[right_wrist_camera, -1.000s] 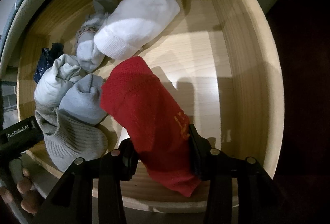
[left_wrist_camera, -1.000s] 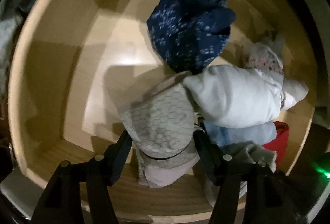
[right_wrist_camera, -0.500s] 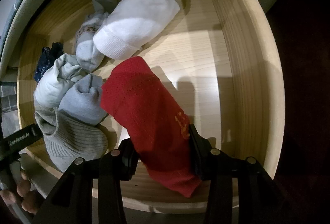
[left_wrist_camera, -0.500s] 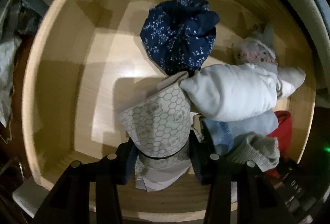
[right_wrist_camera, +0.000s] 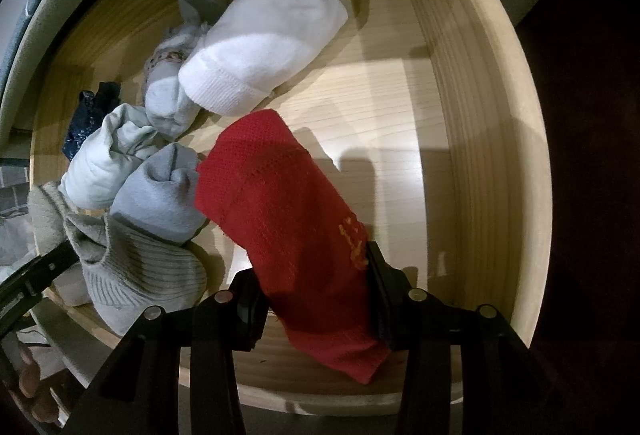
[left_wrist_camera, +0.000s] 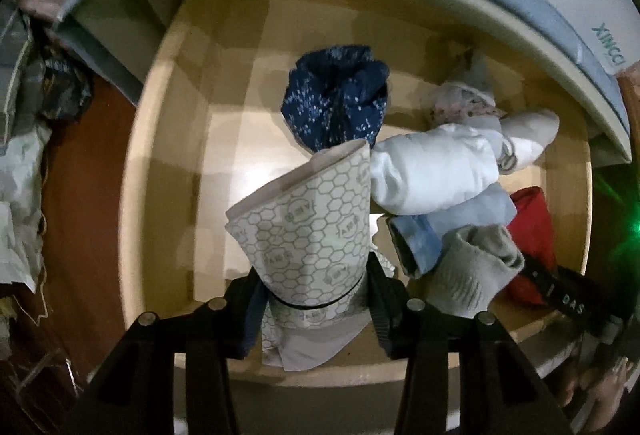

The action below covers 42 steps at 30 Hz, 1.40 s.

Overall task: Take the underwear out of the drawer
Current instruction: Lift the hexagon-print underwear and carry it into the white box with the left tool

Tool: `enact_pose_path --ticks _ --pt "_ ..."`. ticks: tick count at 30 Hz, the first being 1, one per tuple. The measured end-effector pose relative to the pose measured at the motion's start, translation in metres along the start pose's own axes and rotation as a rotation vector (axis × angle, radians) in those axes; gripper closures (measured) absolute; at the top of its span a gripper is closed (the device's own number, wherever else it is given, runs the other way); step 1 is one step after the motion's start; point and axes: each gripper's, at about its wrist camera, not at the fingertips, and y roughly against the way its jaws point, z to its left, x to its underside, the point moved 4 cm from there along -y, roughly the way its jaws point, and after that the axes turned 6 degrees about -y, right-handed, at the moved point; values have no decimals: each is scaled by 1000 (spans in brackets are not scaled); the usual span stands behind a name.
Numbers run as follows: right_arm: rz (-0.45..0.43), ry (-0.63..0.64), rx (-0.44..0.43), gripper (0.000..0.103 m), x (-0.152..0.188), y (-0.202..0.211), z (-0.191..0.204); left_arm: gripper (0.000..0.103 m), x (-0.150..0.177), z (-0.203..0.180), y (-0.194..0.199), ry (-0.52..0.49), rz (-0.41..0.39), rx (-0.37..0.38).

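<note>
Both tools grip rolled garments at the drawer's (right_wrist_camera: 496,139) front edge

Left tool (left_wrist_camera: 314,299) clamps the honeycomb-print roll (left_wrist_camera: 308,235); right tool (right_wrist_camera: 316,295) clamps the red roll (right_wrist_camera: 288,219); other bundles lie between them.

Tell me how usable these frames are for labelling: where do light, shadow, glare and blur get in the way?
Left wrist view: bright glare patch on the wooden drawer floor, green lens flare at right, fisheye-bent edges, slight blur on the hexagon-print grey underwear. Right wrist view: sharper; the red knitted garment casts a hard shadow, surroundings black.
</note>
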Motion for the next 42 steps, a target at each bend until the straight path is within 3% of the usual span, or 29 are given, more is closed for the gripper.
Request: enact_pose_path --ticks 6,10,21,31,42 --pt "-1 0 6 62 1 1 -1 57 1 -13 16 -57 -56 -40" --pt "-2 -2 6 62 1 0 -1 57 7 -14 47 -129 -117 -93" --pt "-5 1 21 62 2 3 -4 57 -2 -17 145 -209 -335 -84" --pt "-16 4 57 63 2 8 -7 57 -48 -23 230 -217 -491 -80" --pt "-22 -17 36 64 2 10 -12 57 -128 -64 263 -264 -597 -72"
